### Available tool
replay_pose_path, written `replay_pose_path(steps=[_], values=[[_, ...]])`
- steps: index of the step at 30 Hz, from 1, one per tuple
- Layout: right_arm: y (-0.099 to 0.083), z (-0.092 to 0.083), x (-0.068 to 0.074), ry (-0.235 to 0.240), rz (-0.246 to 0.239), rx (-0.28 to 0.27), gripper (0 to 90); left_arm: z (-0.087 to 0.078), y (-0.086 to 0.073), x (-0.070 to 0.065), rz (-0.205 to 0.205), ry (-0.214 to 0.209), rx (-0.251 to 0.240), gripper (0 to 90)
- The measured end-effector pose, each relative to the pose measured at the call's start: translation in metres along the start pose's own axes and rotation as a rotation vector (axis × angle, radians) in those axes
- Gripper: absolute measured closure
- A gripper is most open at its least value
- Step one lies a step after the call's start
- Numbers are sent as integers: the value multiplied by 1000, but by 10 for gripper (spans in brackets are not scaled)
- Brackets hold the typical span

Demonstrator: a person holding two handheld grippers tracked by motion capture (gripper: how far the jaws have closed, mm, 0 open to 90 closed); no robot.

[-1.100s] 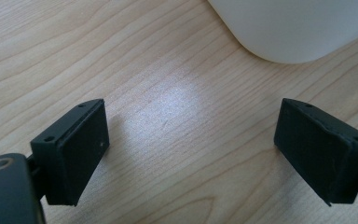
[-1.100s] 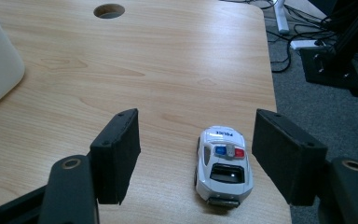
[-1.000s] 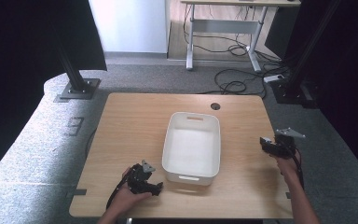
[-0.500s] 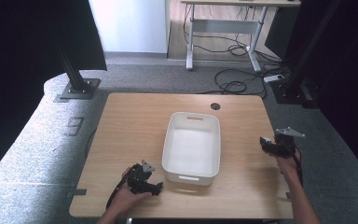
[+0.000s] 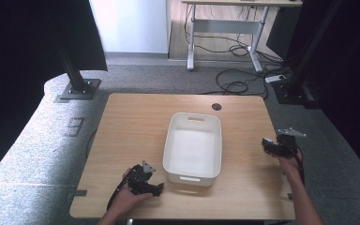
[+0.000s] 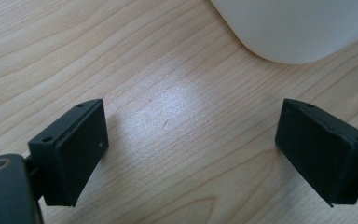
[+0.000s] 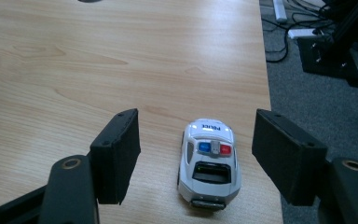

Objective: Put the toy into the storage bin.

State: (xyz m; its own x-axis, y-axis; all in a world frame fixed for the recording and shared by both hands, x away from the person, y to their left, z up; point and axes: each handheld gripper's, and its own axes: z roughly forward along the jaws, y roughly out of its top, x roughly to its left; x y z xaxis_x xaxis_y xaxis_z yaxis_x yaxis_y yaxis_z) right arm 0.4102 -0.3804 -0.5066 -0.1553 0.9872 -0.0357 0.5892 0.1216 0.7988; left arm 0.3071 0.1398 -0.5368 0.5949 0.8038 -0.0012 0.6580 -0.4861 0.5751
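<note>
White plastic bin (image 6: pixel 298 28) cut off by top edge beyond left gripper (image 6: pixel 191 144), round dark hole in wooden surface (image 7: pixel 89 1) clipped far beyond right gripper (image 7: pixel 196 154)

Toy police car (image 7: pixel 208 162) at table's (image 5: pixel 136 122) right edge, right of bin (image 5: pixel 193 148).

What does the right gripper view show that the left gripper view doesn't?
Right gripper view: a toy police car standing on the table near its edge, between the open right tongs with a gap to each jaw, plus grey floor and cables beyond the edge. Left gripper view: the rounded corner of the white bin ahead of the open left tongs, with bare wood between the jaws. Both: the wooden table and wide-set black jaws.
</note>
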Motion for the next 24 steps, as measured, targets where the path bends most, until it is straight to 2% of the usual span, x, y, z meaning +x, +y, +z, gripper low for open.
replay_pose_path(steps=[14, 20, 24], values=[[-12, 19, -13, -13, 23, 63, 318, 0, -1, 0, -5, 2, -5, 97], [-11, 26, -11, -10, 9, 79, 318, 0, -1, 0, -8, 4, -7, 94], [-11, 30, -10, -26, -3, 86, 321, 0, -2, 0, -9, 4, -11, 94]])
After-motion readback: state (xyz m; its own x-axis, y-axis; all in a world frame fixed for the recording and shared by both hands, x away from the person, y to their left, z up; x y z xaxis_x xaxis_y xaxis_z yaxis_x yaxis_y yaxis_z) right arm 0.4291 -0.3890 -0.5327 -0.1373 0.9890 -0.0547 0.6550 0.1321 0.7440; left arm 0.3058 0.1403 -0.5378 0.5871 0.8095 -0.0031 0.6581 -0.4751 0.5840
